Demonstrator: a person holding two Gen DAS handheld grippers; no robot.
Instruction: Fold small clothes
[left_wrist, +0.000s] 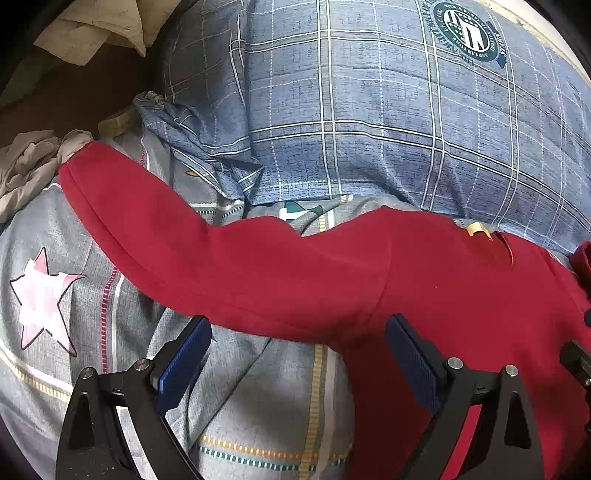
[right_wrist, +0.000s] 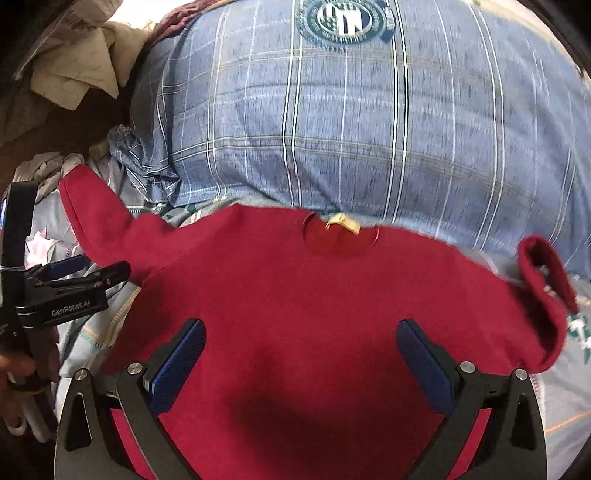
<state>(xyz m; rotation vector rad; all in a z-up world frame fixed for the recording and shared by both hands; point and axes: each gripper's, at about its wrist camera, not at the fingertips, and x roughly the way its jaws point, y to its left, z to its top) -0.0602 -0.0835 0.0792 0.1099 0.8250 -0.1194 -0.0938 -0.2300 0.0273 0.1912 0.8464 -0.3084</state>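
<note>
The red sweater (right_wrist: 295, 302) lies spread flat, neck away, on the bed sheet (left_wrist: 258, 398), ready for folding. Left claw (left_wrist: 295, 354) gapes beside its stretched sleeve (left_wrist: 155, 221); right claw (right_wrist: 301, 354) gapes empty over the body

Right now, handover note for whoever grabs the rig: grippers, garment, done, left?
Left gripper: open, empty, by the left armpit.
Right gripper: open, empty, above the chest.
Red sweater: flat on the bedsheet, collar toward the plaid pillow. Left sleeve stretched outward; right sleeve cuff curled over.
Done: spread out, no fold visible.
Left: sleeves in, then fold the body.
</note>
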